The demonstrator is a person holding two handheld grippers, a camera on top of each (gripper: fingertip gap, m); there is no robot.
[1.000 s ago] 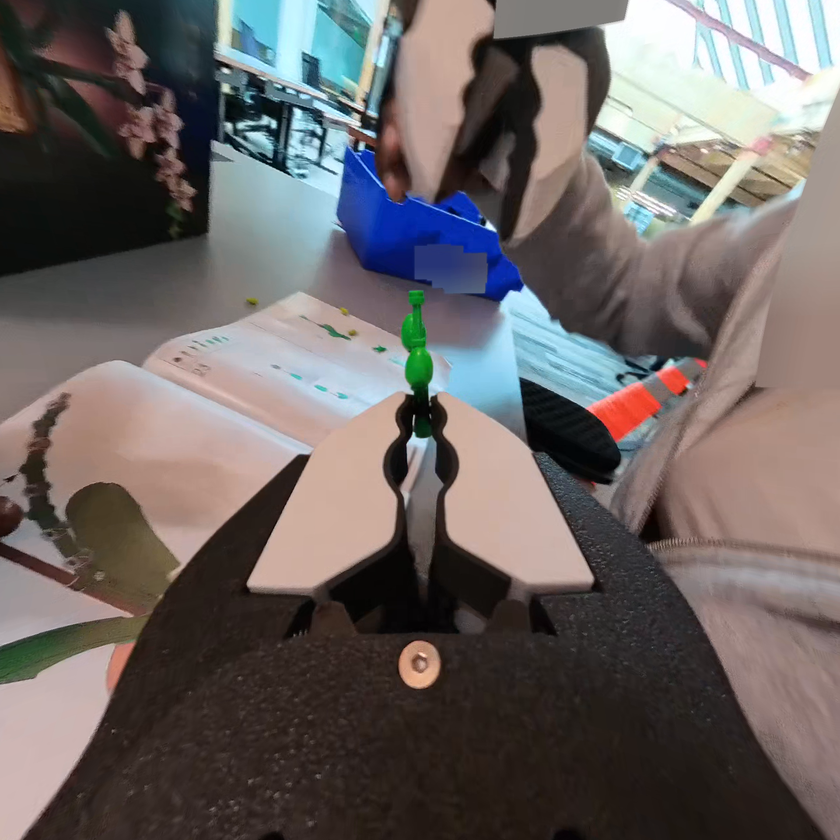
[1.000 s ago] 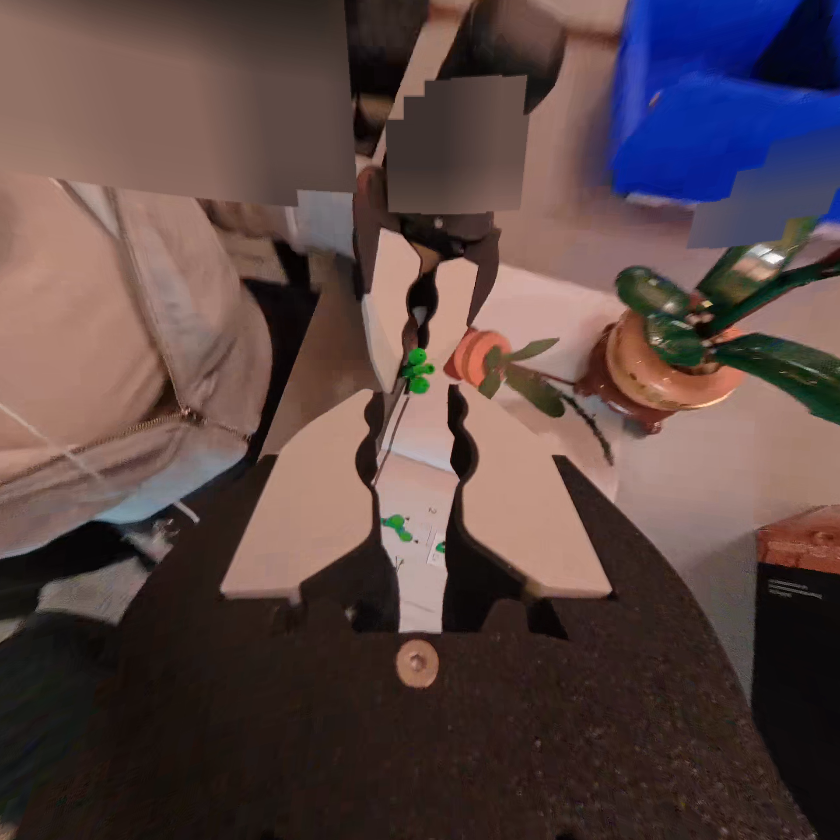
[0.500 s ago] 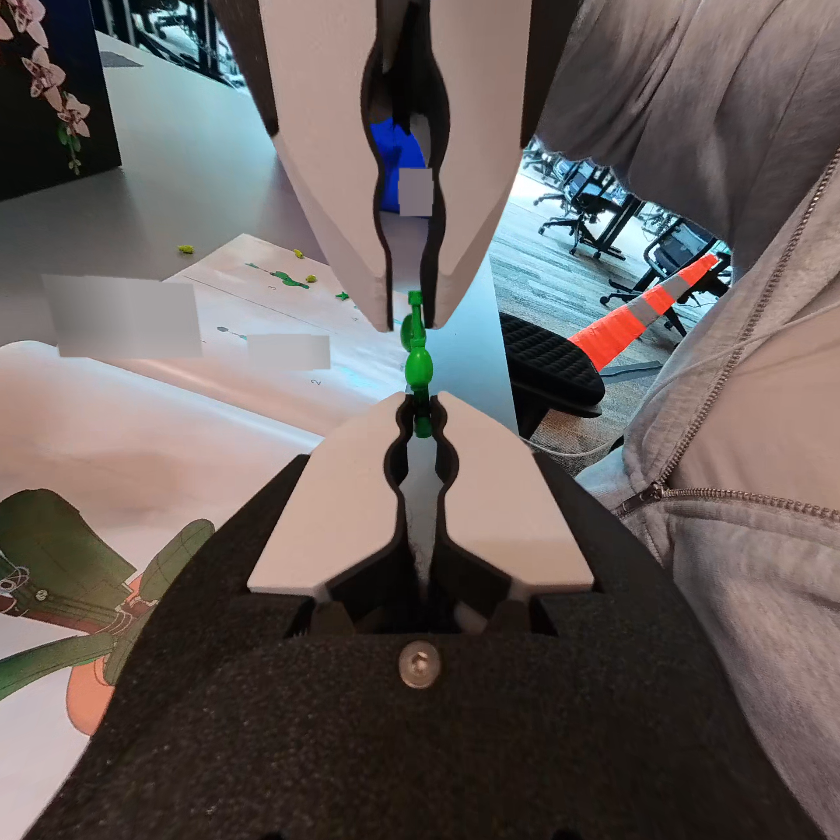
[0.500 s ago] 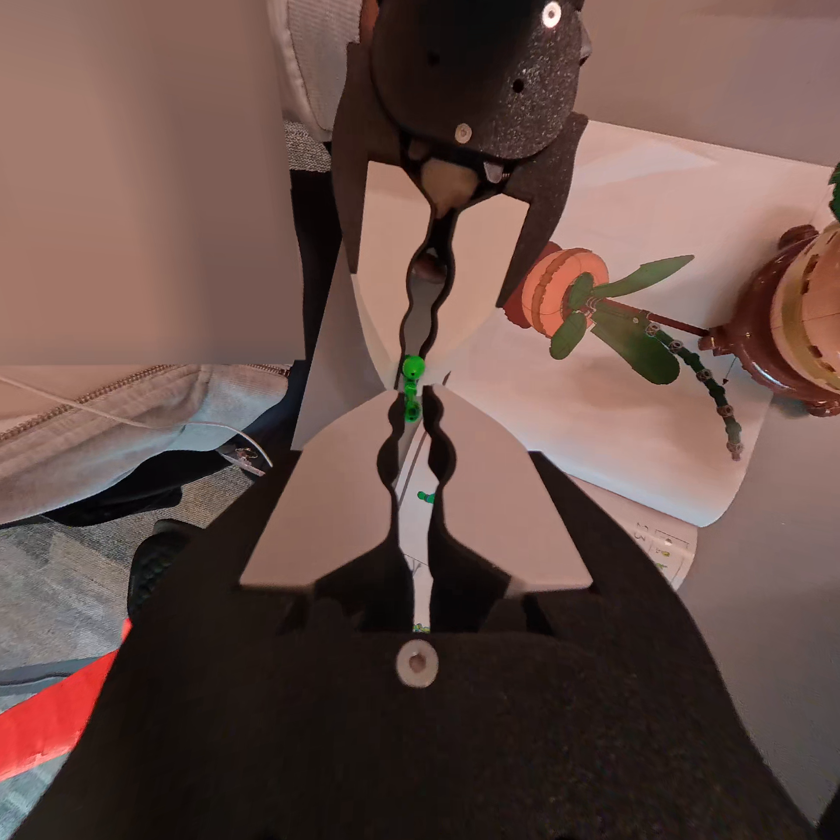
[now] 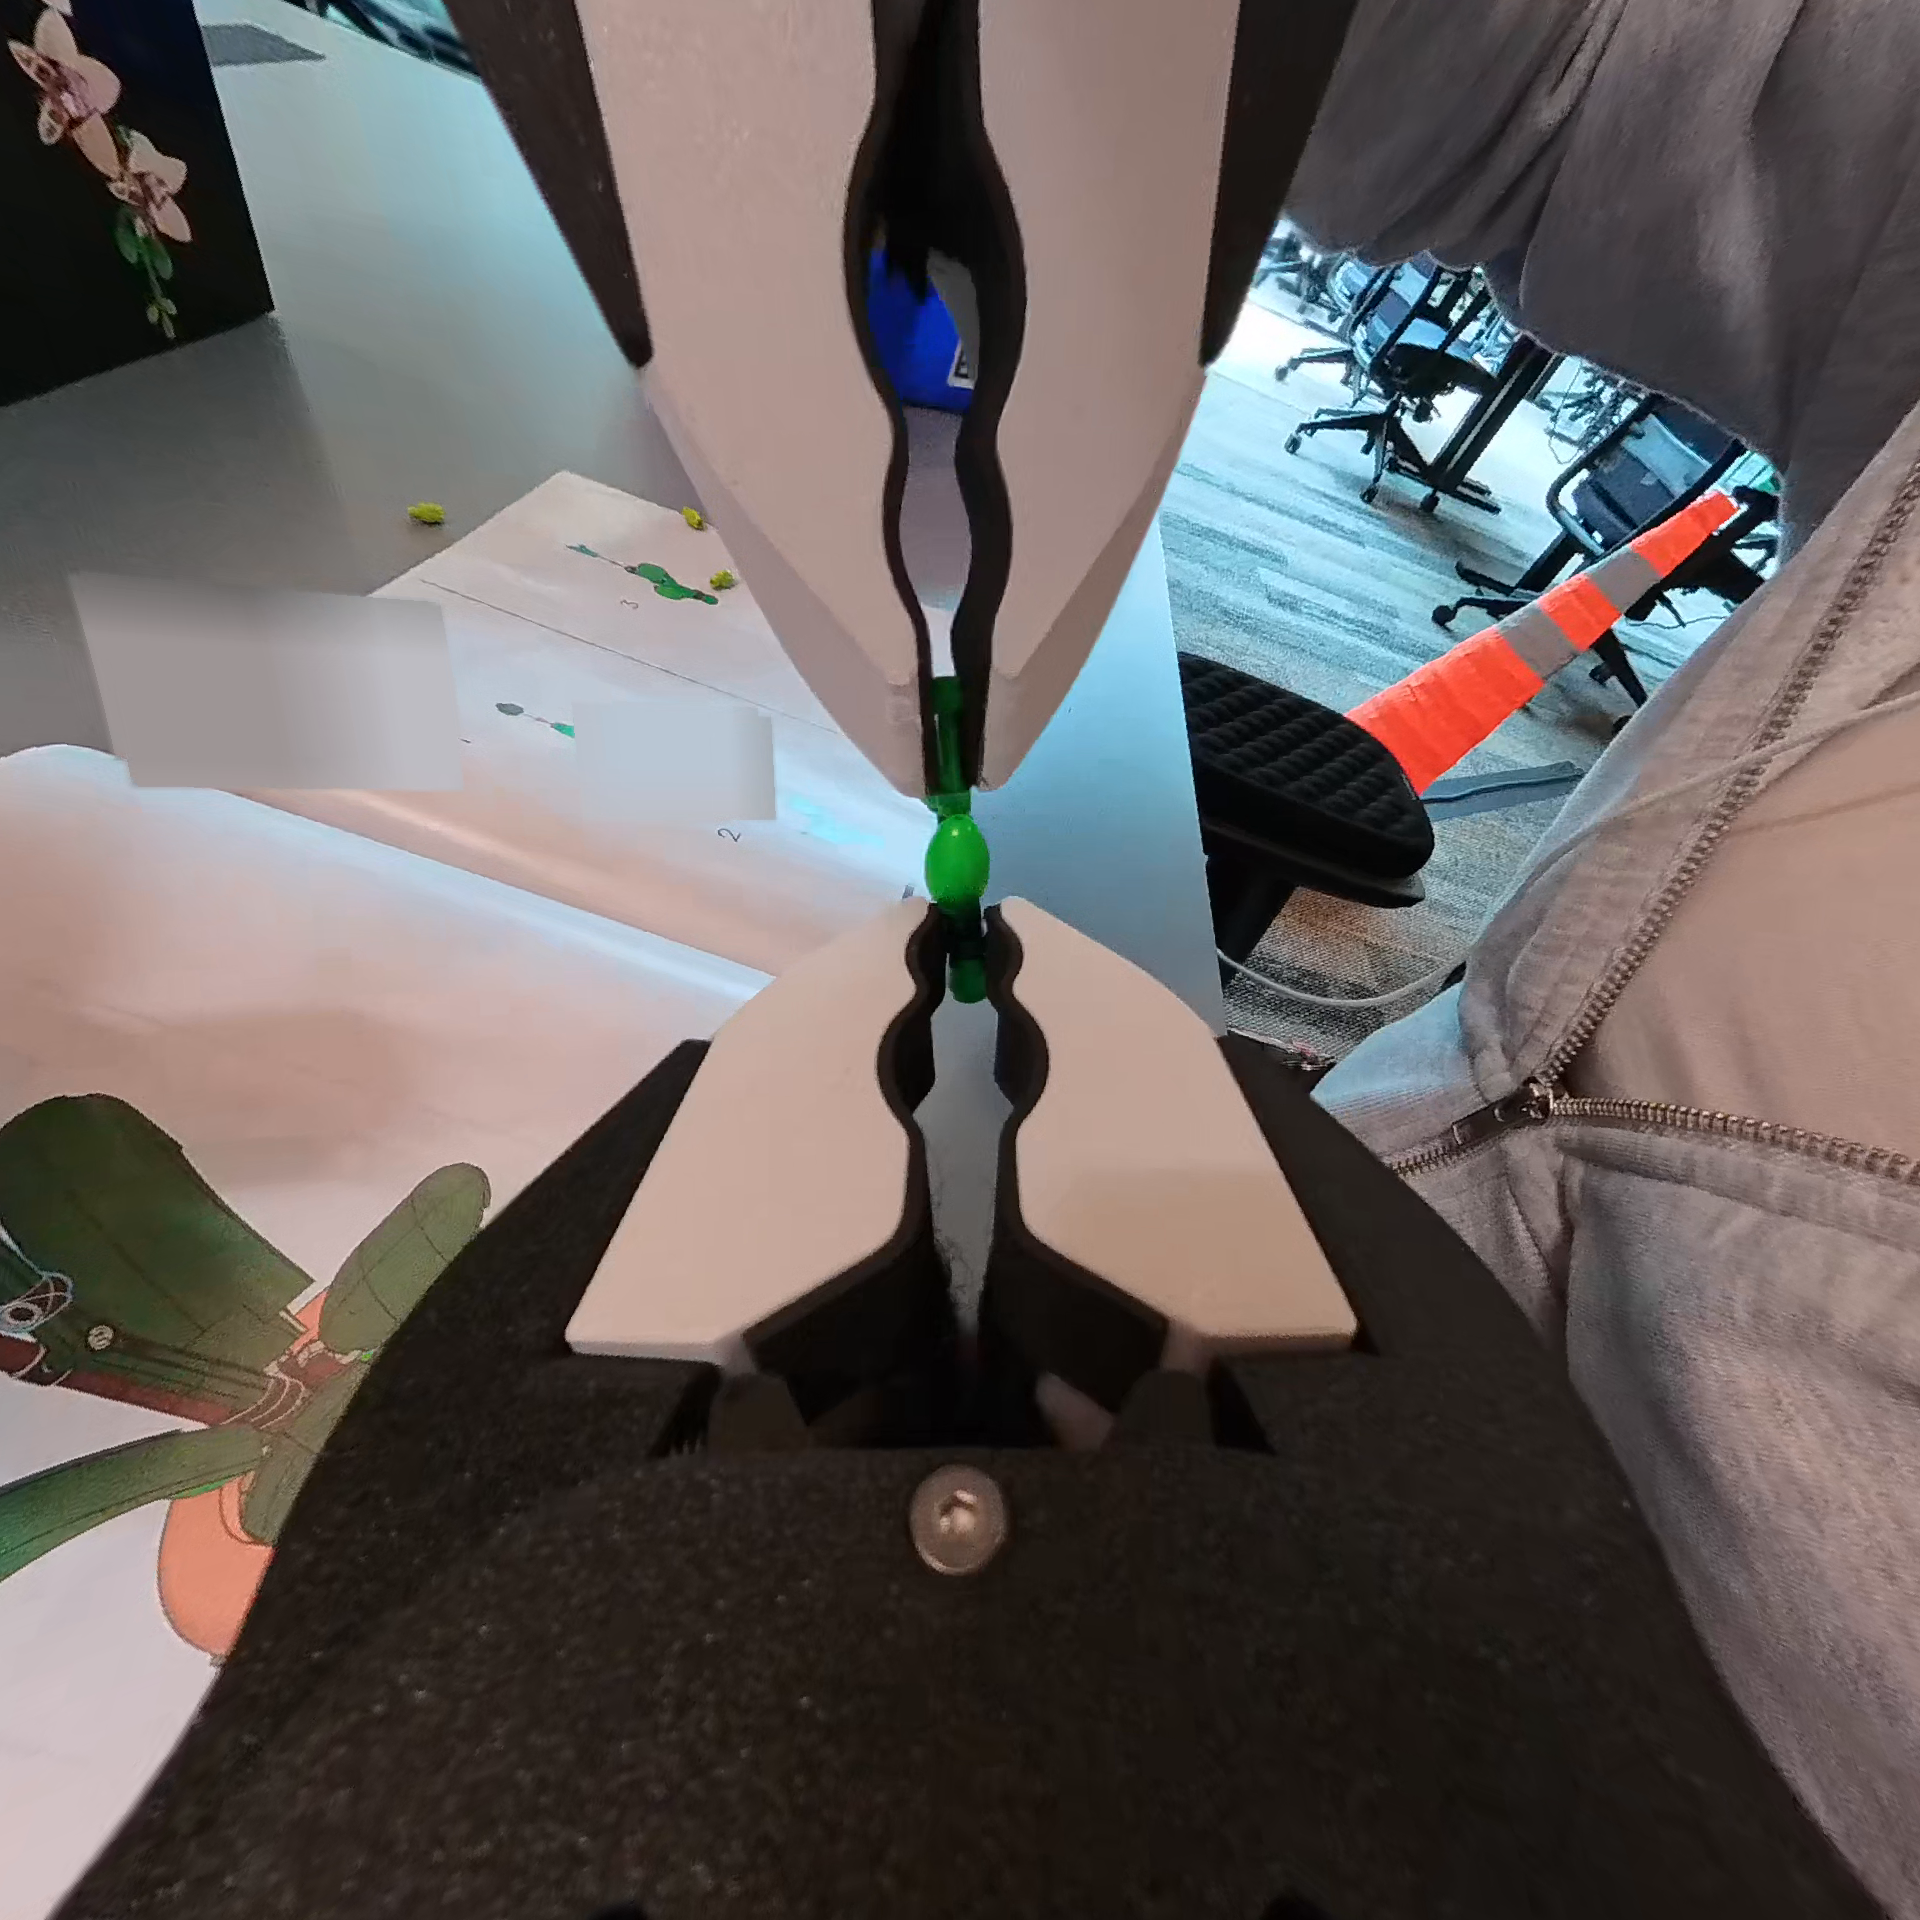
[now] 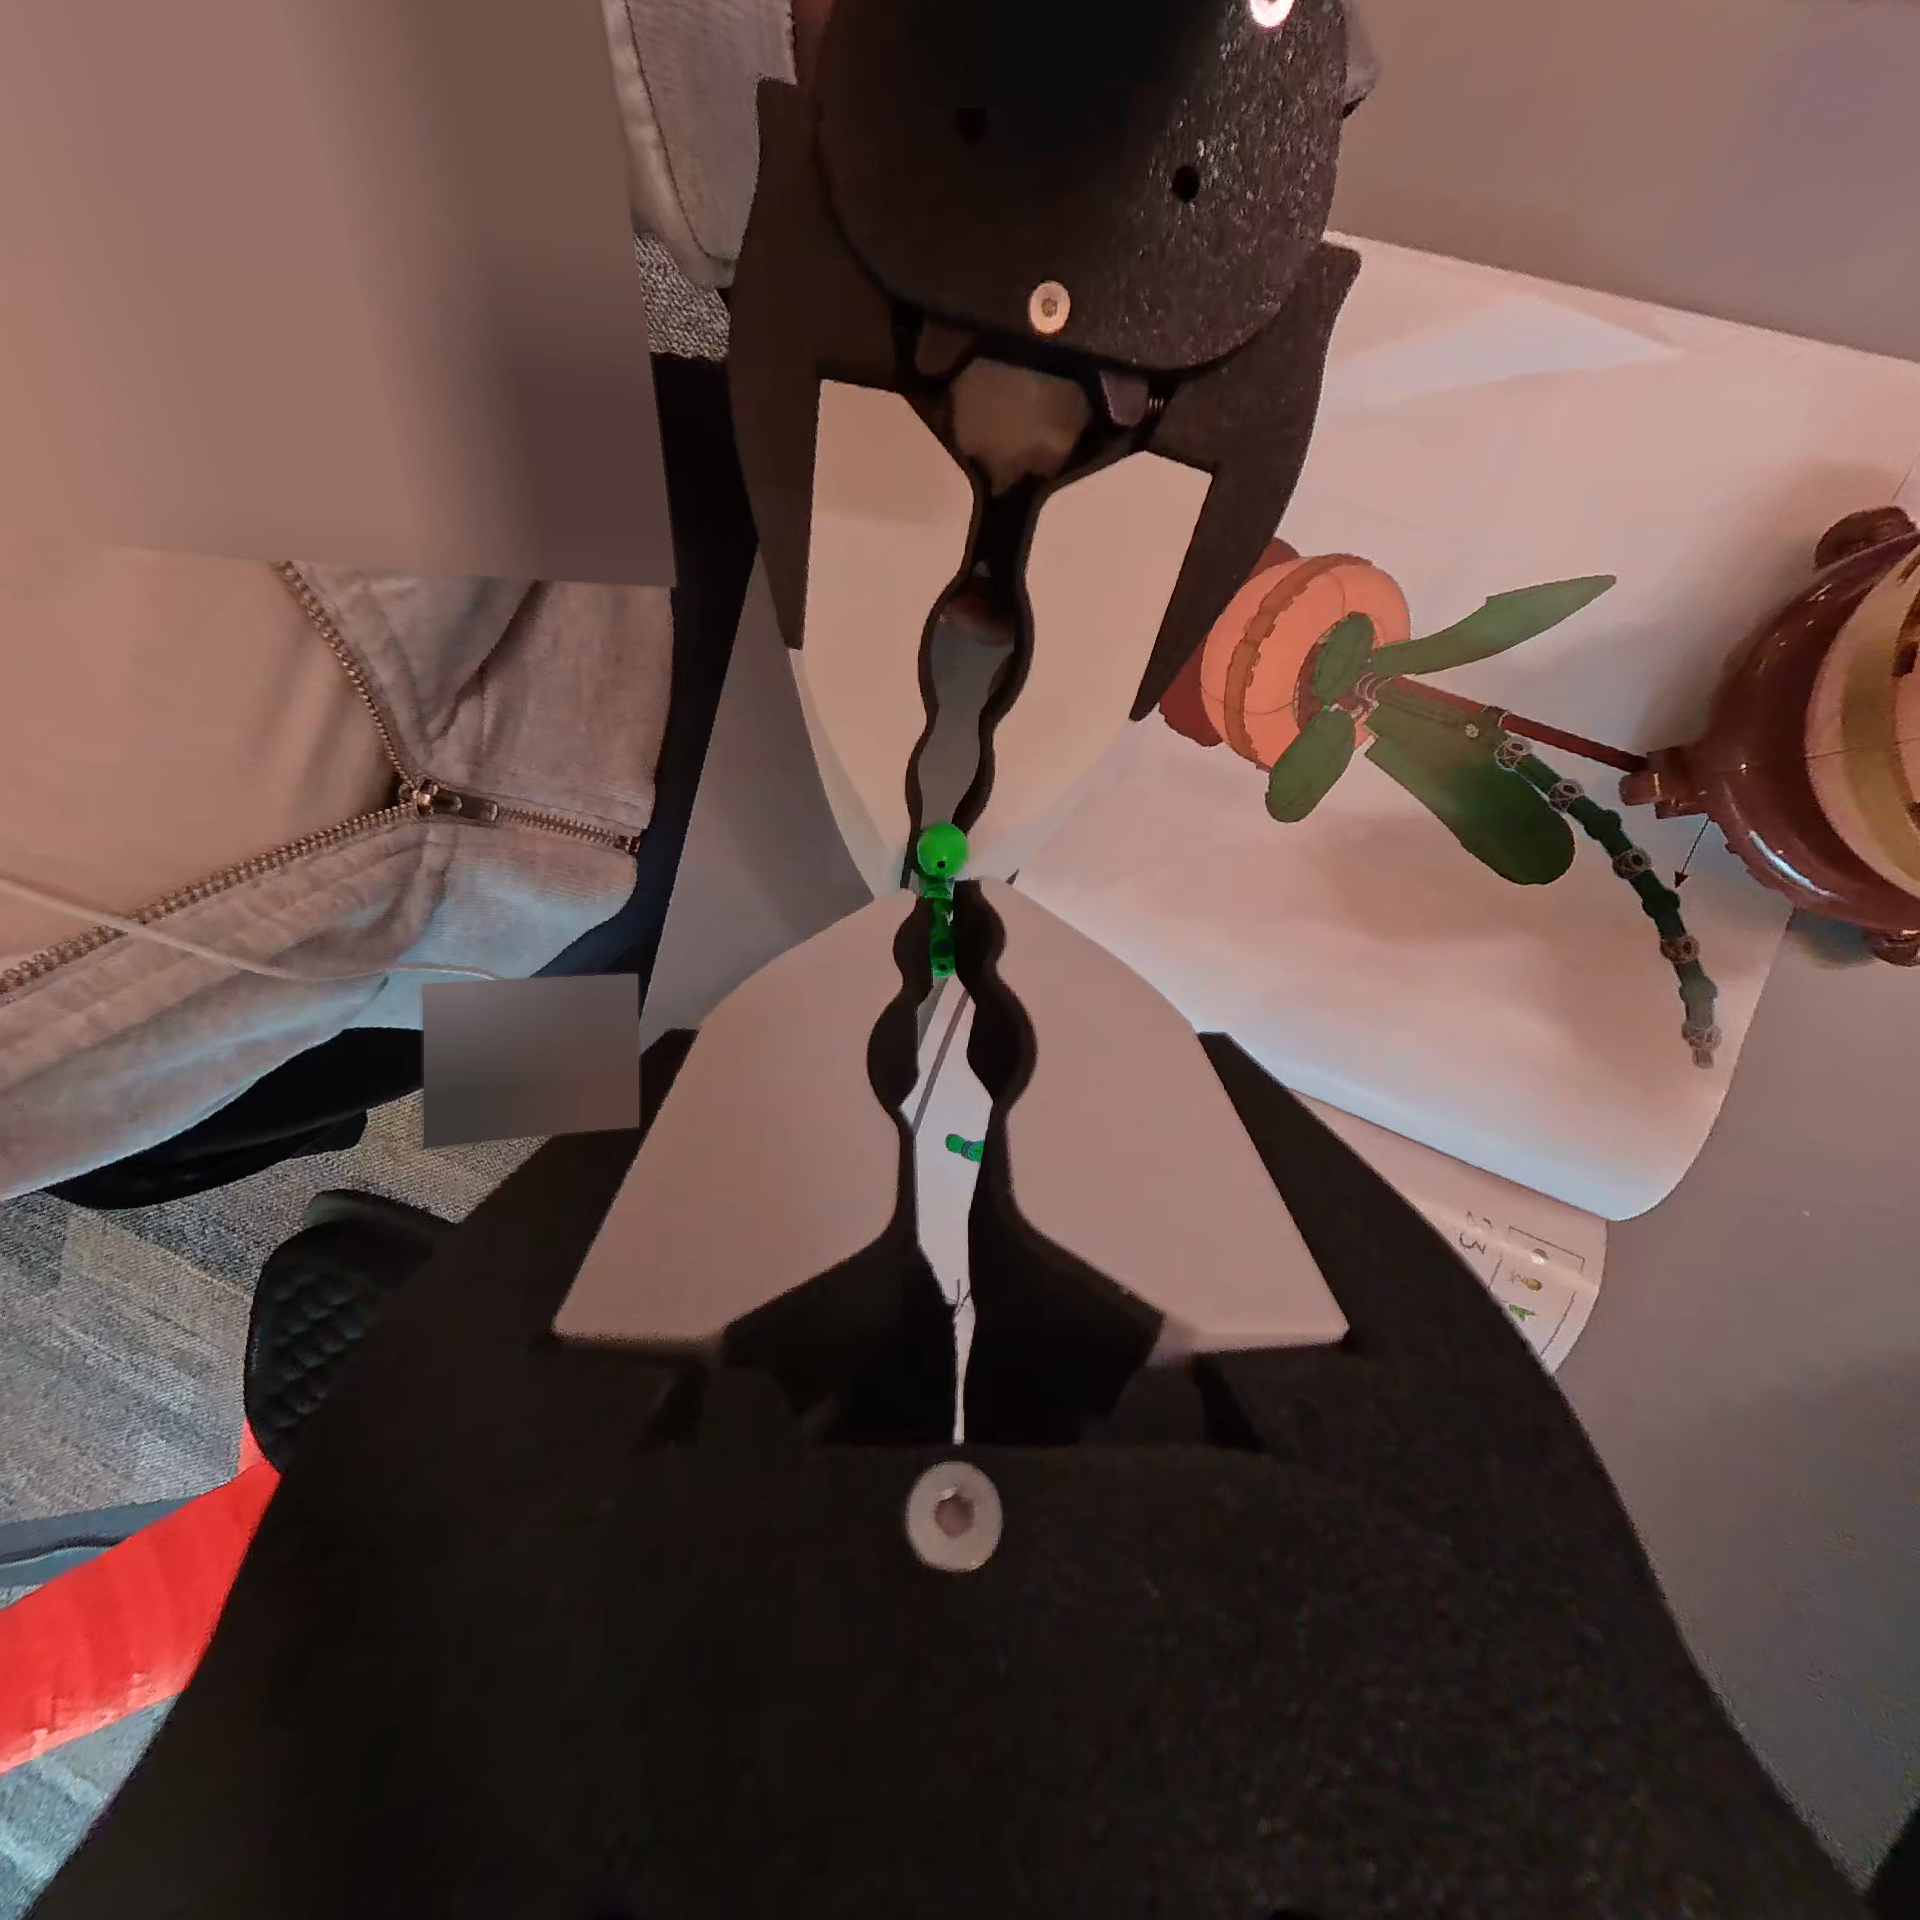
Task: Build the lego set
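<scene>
A small bright green lego stem piece (image 5: pixel 954 871) with a rounded bud hangs in the air between my two grippers, above the table's edge. My left gripper (image 5: pixel 956 935) is shut on its near end. My right gripper (image 5: pixel 951 748) comes in from the top of the left wrist view, tip to tip with the left, and is shut on the far end. In the right wrist view the right gripper (image 6: pixel 943 914) is at the bottom, the left gripper (image 6: pixel 940 871) points down at it, and the green piece (image 6: pixel 942 850) sits between the tips.
An open instruction booklet (image 5: pixel 312 935) lies on the grey table under the grippers. A brown lego pot (image 6: pixel 1849 769) stands at the right. A black box (image 5: pixel 104 187), loose yellow-green bits (image 5: pixel 424 511), an orange cone (image 5: pixel 1538 644) and a person's grey hoodie (image 5: pixel 1714 1299) are around. Both grippers' tips are close together, under 4 cm apart.
My right gripper came in toward the left one and closed on the far end of the green piece. The left gripper kept its hold throughout.
</scene>
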